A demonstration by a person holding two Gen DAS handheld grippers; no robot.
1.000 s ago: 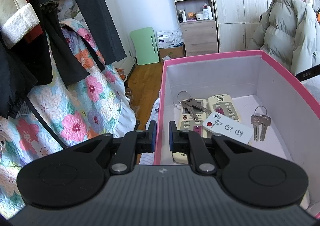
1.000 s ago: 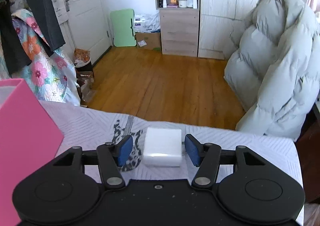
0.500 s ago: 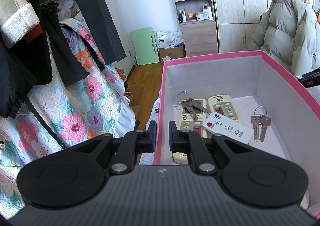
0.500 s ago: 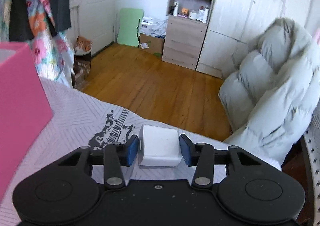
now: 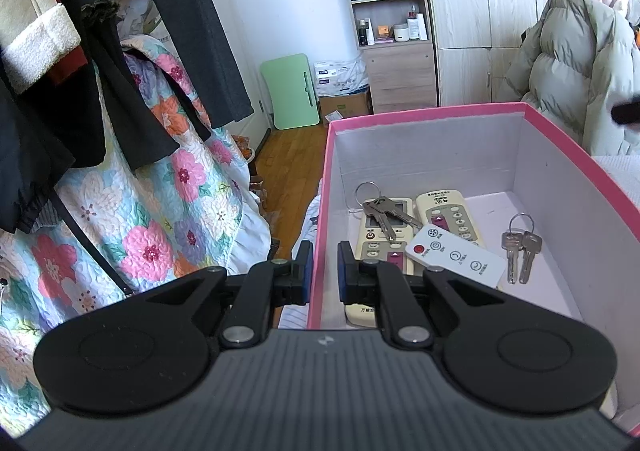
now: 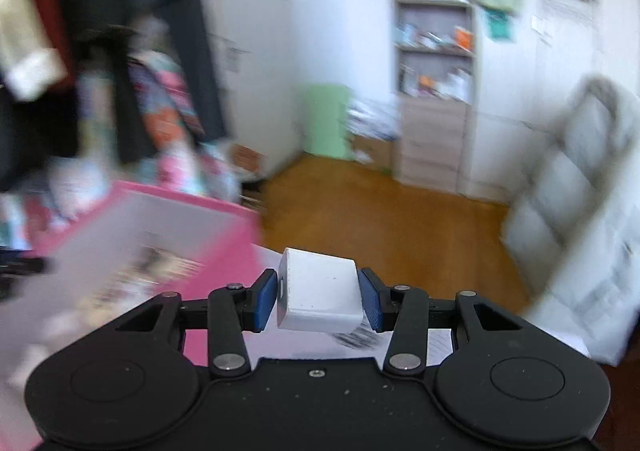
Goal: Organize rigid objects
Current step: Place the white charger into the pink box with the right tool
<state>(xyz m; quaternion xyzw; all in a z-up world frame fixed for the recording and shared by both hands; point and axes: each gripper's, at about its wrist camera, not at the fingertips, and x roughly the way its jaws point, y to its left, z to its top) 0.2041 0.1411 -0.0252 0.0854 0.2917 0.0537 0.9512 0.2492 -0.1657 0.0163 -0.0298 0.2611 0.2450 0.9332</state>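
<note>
Since the earlier frame the right hand-held gripper (image 6: 319, 294) has lifted the small white rigid plastic block (image 6: 320, 296), clamped between its pads, toward the pink cardboard box (image 5: 420, 117) at its left. The left hand-held gripper (image 5: 321, 267) stays pinched on the box wall. Transport step; next, judged: carry over the rim, release inside.

A pink box (image 5: 440, 113) with white inner walls stood open. Two beige remotes (image 5: 448, 213) lay side by side on its floor, a key bunch (image 5: 380, 207) and a white flat remote (image 5: 454, 255) rested over them, two keys (image 5: 520, 251) beside. A white block (image 6: 319, 297) was held tilted, off the surface
</note>
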